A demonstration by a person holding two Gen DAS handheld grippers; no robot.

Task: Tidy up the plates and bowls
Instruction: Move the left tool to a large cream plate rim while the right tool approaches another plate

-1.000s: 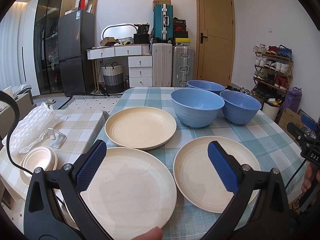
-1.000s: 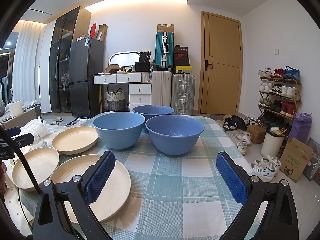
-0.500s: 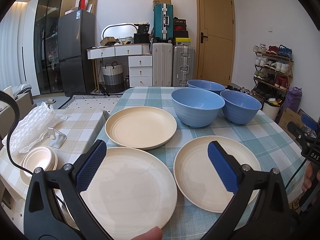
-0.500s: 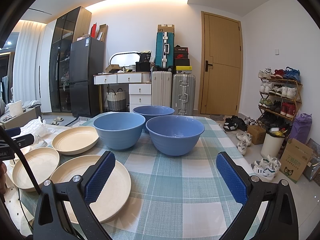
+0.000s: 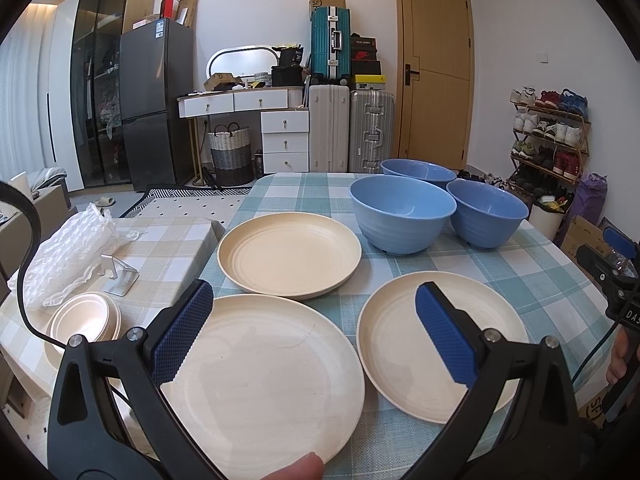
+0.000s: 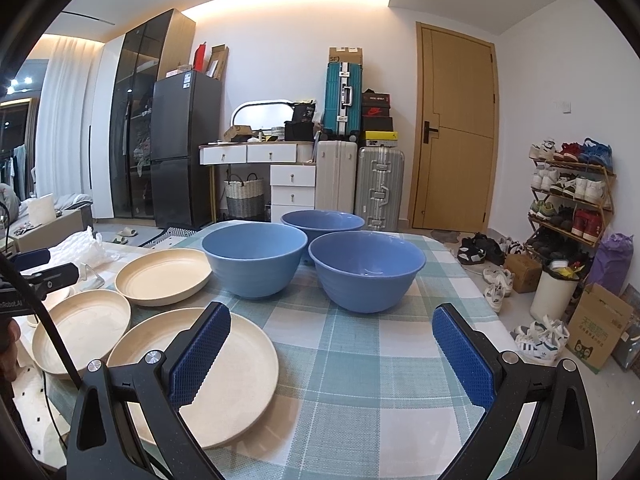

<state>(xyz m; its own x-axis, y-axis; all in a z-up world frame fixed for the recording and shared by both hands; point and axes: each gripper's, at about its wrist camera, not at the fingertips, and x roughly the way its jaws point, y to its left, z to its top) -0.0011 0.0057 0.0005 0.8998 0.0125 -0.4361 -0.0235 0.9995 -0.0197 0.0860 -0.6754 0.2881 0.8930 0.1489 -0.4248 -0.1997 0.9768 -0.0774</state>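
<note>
Both tongs are released, grasping nothing: the left gripper (image 5: 308, 328) hovers low in frame over the cream plates (image 5: 290, 254), the right gripper (image 6: 330, 350) below the three blue bowls (image 6: 366, 270) at frame centre on the checked table (image 6: 360, 380)

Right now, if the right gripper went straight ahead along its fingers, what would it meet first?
Probably the nearer blue bowl: it sits almost centred beyond the open right gripper, with only bare checked tablecloth between. The cream plate lies under the left finger, off that line. Height is unclear; it might pass over the rim.
</note>
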